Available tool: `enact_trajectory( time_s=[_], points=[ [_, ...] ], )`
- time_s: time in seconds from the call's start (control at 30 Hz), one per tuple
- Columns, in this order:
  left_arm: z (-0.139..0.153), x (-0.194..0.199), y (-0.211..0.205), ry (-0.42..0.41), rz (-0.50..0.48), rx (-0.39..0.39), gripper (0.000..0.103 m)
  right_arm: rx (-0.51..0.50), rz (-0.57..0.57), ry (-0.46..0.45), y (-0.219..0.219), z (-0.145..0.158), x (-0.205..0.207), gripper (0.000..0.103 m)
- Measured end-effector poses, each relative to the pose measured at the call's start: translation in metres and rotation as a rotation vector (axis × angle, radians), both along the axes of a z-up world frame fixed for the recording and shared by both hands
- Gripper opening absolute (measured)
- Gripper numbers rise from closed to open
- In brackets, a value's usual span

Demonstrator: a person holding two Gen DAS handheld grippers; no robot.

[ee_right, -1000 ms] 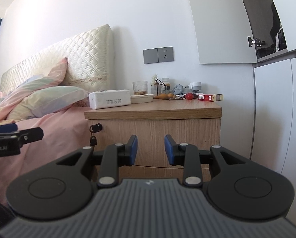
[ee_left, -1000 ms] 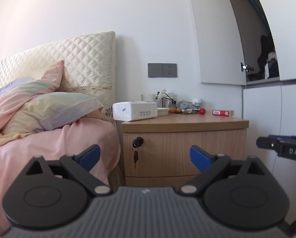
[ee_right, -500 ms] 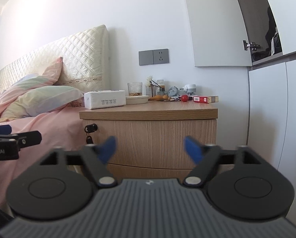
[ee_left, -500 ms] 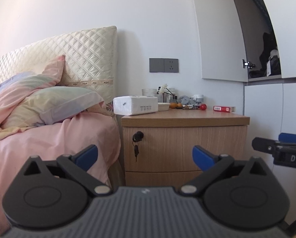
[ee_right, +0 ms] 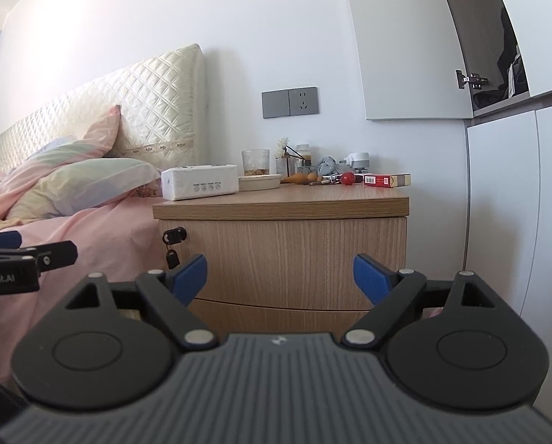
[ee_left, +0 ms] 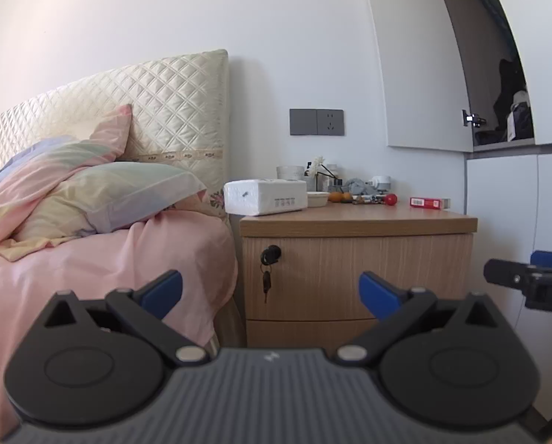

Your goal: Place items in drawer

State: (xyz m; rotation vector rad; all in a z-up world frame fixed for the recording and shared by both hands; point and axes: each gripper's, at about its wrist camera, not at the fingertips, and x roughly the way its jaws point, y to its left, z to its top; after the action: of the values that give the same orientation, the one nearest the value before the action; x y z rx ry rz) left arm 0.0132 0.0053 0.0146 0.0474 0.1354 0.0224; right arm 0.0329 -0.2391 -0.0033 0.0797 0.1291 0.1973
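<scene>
Both handheld grippers level and spread wide before the nightstand (ee_right: 281, 255).

The left gripper (ee_left: 270, 292) is held facing the nightstand front, its blue-tipped fingers (ee_left: 163, 292) set far apart with nothing between them. The right gripper (ee_right: 279, 277) faces the same front, a little nearer to it, its fingers (ee_right: 372, 277) likewise wide apart and empty. Each gripper shows at the edge of the other's view: right gripper to the right of the nightstand, left gripper to its left, both level with its upper drawer front.
</scene>
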Motion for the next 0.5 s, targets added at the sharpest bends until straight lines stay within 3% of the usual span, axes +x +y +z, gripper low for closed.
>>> enact_trajectory(
  time_s=[0.5],
  points=[
    [0.0003, -0.0009, -0.0011, 0.004, 0.005, 0.009, 0.103, 0.004, -0.005, -0.003, -0.0003, 0.0000, -0.0005, 0.088]
  ],
)
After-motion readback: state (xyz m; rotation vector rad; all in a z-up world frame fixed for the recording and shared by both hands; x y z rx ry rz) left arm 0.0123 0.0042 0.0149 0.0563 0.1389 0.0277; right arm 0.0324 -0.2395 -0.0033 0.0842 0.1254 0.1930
